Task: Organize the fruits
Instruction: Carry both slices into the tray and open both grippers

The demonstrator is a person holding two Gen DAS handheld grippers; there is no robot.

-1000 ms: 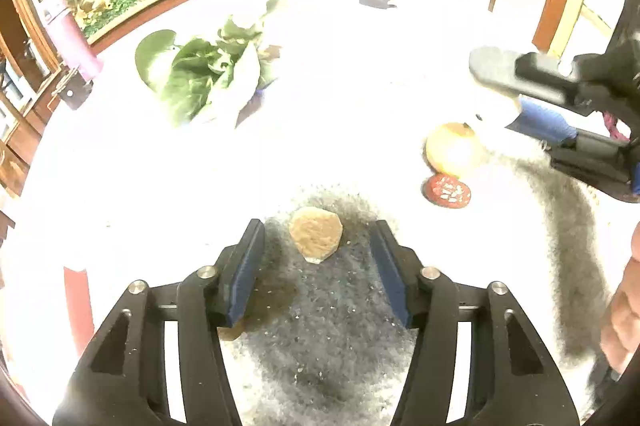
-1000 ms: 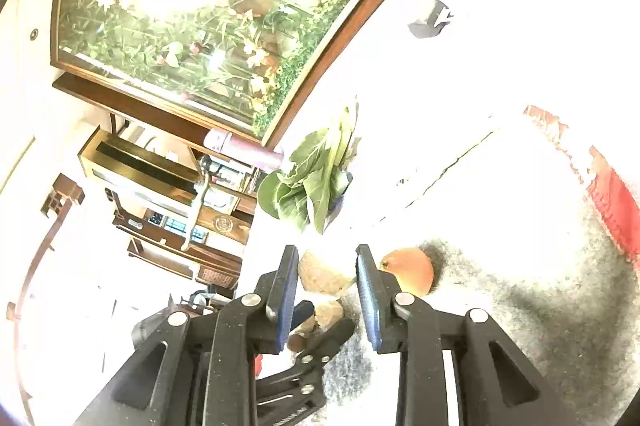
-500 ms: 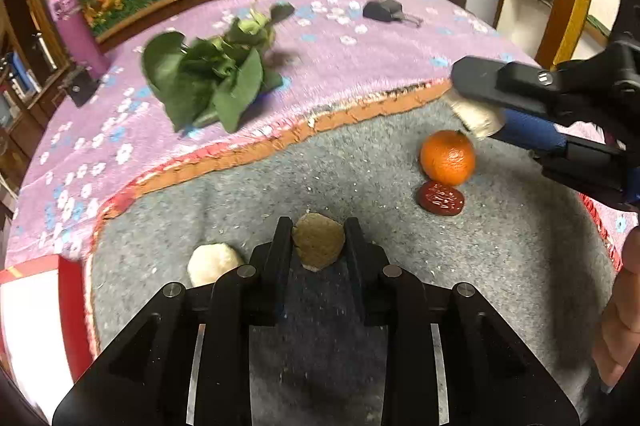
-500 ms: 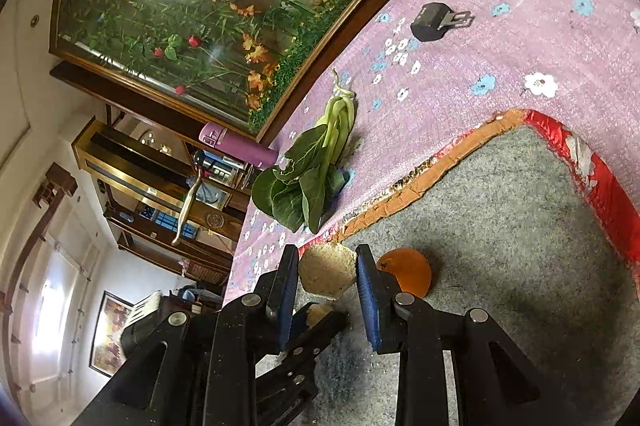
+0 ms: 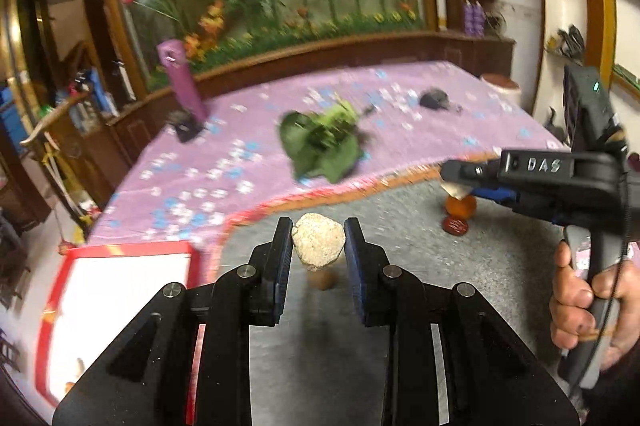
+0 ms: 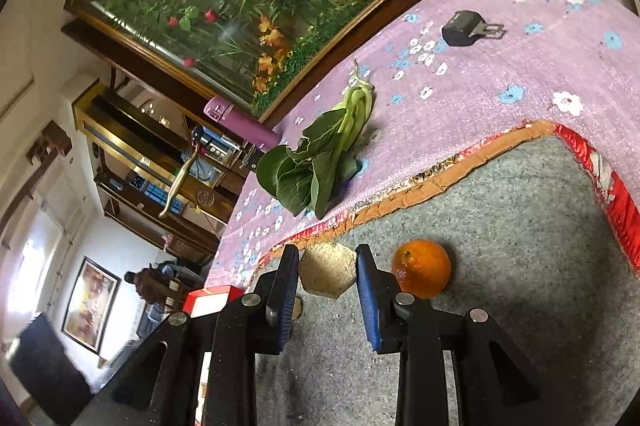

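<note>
My left gripper (image 5: 318, 246) is shut on a pale rough lump (image 5: 319, 245) and holds it lifted above the grey mat (image 5: 400, 234). A small brown piece (image 5: 322, 278) lies on the mat below it. My right gripper (image 6: 327, 272) is shut on a beige hexagonal piece (image 6: 328, 273), held above the mat (image 6: 520, 246); it shows in the left wrist view (image 5: 460, 181) at the right. An orange (image 6: 421, 268) sits on the mat just right of the right gripper. In the left wrist view the orange (image 5: 461, 206) has a dark red fruit (image 5: 455, 226) beside it.
Leafy greens (image 6: 320, 161) lie on the purple flowered cloth (image 6: 480, 85) beyond the mat. A black clip (image 6: 466, 27) lies further back. A white tray with a red rim (image 5: 120, 290) stands left of the mat. A purple bottle (image 5: 182, 81) stands at the far left edge.
My left gripper has closed on a lump and lifted it off the mat, tilting the view upward. My right gripper keeps its hexagonal piece and has hardly moved.
</note>
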